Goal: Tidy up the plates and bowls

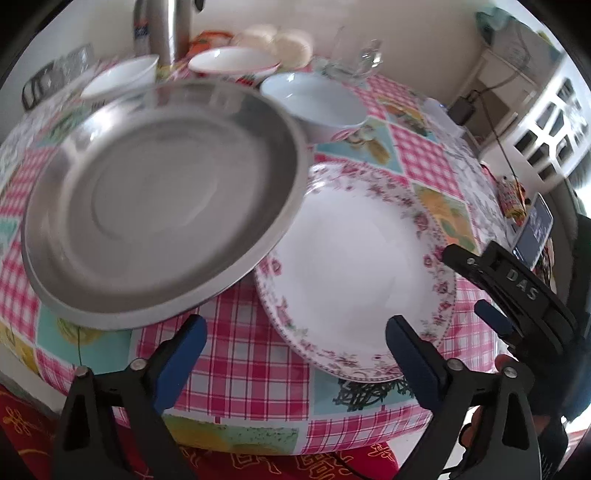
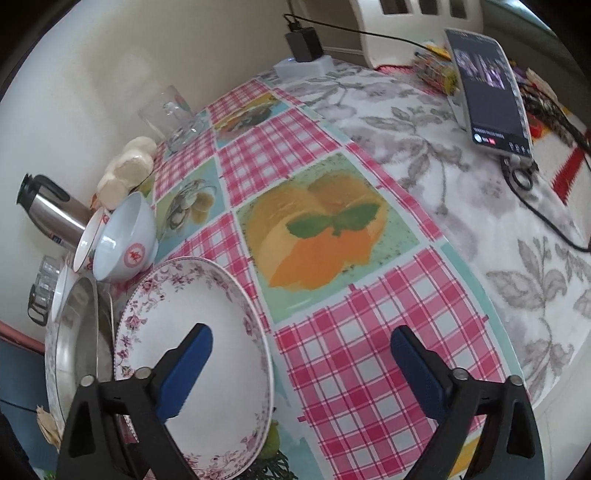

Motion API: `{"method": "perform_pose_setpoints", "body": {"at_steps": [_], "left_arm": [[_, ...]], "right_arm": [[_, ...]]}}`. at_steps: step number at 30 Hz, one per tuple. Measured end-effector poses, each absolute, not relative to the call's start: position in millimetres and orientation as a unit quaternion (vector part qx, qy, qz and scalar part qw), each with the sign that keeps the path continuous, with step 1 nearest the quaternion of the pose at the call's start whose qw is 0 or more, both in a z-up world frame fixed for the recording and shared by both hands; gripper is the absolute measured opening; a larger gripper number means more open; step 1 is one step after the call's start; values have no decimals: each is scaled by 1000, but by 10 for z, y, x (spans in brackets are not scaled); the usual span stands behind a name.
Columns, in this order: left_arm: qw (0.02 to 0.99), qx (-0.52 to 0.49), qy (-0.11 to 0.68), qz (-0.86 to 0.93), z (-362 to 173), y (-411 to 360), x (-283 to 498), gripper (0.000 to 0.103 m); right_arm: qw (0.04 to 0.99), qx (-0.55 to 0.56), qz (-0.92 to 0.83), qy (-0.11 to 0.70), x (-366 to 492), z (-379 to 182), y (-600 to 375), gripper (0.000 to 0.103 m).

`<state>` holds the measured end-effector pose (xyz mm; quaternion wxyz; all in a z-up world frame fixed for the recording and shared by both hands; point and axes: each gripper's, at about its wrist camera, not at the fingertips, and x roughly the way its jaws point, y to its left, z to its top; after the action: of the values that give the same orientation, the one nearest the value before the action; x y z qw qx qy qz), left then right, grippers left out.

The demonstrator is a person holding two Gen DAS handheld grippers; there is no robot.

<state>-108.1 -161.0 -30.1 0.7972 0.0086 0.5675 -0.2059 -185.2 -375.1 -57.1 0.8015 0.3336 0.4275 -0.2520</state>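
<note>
Patchwork oilcloth in pink check and fruit prints covers the counter (image 1: pixel 240 354), cream wall behind it. Left gripper (image 1: pixel 295 354) has its blue-padded fingers (image 1: pixel 181 365) spread wide, nothing between them, hovering at the near counter edge. Steel plate (image 1: pixel 159 206) sits left of centre in the left wrist view, its right rim overlapping the left rim of the floral plate (image 1: pixel 354 258), which lies flat on the near right part of the counter. Pale blue bowl (image 1: pixel 314 99) stands just beyond both plates; two more white bowls, one with a red rim (image 1: pixel 232 62) and a plain one (image 1: pixel 122 75), sit farther back left. Steel flask (image 1: pixel 166 29), a clear glass (image 1: pixel 354 51) and some round white buns (image 1: pixel 280 42) line the far edge by the wall. Right gripper (image 2: pixel 301 365) is also wide open and holds nothing; its left finger (image 2: pixel 184 373) hangs over the floral plate, the right finger over bare pink check cloth. Whether either finger touches the plate, cannot tell. Right gripper also shows at the right edge of the left wrist view. Phone (image 2: pixel 491 88) with a lit screen stands propped at the far right, cable trailing off it, a black charger (image 2: pixel 303 40) by the wall.
</note>
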Motion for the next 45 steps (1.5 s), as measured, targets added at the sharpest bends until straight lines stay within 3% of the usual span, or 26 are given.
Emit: {"method": "perform_pose_setpoints", "body": {"at_steps": [5, 15, 19, 25, 28, 30, 40, 45], "left_arm": [[787, 16, 588, -188, -452, -1595, -1035, 82], [787, 16, 594, -166, -535, -1535, -959, 81], [791, 12, 590, -161, -536, -1508, -950, 80], [799, -2, 582, -147, -517, -1440, -913, 63], [798, -19, 581, -157, -508, -1416, -907, 49], [795, -35, 581, -171, -507, -1413, -909, 34], [784, -71, 584, -198, -552, -1448, -921, 15], [778, -65, 588, -214, -565, -1557, -953, 15]], "right_arm": [[806, 316, -237, 441, -1755, -604, -3662, 84], [820, 296, -207, 444, -1658, -610, -3530, 67], [819, 291, -204, 450, -1623, -636, -3515, 50], [817, 282, -215, 455, -1621, -669, -3536, 36], [818, 275, -211, 459, -1601, -675, -3512, 32], [819, 270, -207, 462, -1576, -679, -3489, 30], [816, 257, -221, 467, -1586, -659, -3494, 24], [814, 246, -238, 470, -1632, -641, -3511, 24]]}}
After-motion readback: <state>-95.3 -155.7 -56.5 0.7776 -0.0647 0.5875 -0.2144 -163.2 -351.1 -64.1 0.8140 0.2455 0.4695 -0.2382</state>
